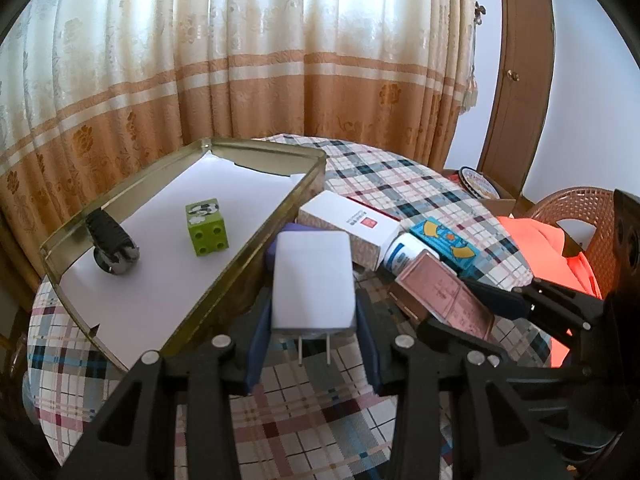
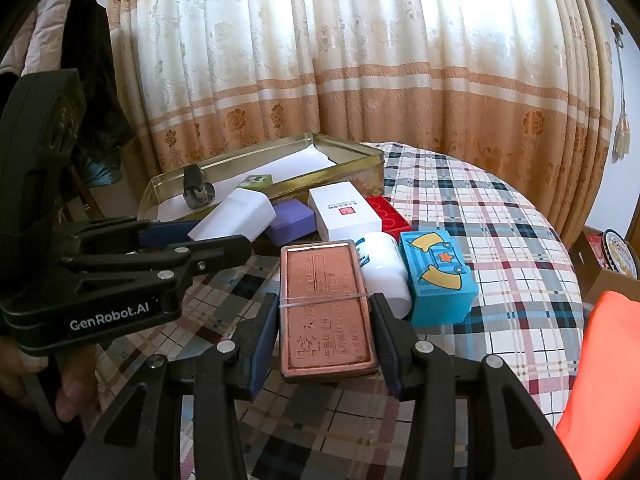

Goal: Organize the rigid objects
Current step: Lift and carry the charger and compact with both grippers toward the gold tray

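Nearest to us, the left gripper (image 1: 314,312) pinches a white charger (image 1: 314,280) by its sides, lifted off the plaid tablecloth (image 1: 304,412) with its two metal prongs pointing back toward the camera. Our right gripper (image 2: 327,320) clamps a copper-coloured tin (image 2: 328,308) with raised lettering and a thin band across its lid, both pads pressed against its long edges. A person's hand (image 2: 60,380) shows under the left tool in the right wrist view. Just beyond the tin we see a white bottle (image 2: 384,276) lying on its side, touching a blue block (image 2: 438,280) printed with yellow shapes and a star. Further back stand a white box (image 2: 344,216) with a small red mark, a purple block (image 2: 290,220) to its left and a red brick (image 2: 388,214) to its right. Behind these sits the open gold tray (image 1: 236,264), lined with white paper; inside it a green brick (image 1: 207,226) rests near the middle and a black caster wheel (image 1: 112,246) lies near one wall. Farthest off hang the cream and orange curtains (image 1: 240,60), with a wicker chair (image 1: 576,212) to the right of the table.
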Demonstrator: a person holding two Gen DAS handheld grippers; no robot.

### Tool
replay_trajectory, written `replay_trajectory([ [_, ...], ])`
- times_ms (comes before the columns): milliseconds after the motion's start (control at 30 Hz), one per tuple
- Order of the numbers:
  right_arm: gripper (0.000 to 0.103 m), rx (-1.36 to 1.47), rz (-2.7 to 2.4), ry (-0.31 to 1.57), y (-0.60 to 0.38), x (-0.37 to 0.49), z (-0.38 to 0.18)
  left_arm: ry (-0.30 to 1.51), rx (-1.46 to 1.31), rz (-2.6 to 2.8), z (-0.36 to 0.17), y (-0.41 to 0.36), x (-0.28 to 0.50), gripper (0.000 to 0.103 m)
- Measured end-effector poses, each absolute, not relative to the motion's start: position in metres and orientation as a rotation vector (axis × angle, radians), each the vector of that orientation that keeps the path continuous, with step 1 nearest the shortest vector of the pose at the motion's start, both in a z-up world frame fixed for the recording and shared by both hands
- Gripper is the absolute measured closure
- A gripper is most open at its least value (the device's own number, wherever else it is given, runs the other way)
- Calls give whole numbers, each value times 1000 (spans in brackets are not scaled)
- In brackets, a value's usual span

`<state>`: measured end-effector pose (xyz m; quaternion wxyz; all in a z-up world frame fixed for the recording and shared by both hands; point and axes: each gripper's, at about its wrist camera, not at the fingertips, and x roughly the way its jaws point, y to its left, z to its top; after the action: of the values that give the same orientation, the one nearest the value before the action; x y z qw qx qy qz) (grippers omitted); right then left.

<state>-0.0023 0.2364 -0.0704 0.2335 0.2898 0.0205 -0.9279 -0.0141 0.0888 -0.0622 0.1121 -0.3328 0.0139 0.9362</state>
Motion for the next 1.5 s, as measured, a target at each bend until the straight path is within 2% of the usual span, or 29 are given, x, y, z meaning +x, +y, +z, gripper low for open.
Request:
replay_trajectory([
  [333, 55, 768, -2563, 51, 236, -2, -58, -19, -963, 2765, -55, 74, -11, 64],
  [600, 55, 741, -2570, 42, 233, -4, -45, 0, -886, 2814, -38, 68, -5, 64],
  [1500, 55, 697, -2503, 105, 194, -37, -13, -78, -973, 2922, -28, 12, -27, 64],
])
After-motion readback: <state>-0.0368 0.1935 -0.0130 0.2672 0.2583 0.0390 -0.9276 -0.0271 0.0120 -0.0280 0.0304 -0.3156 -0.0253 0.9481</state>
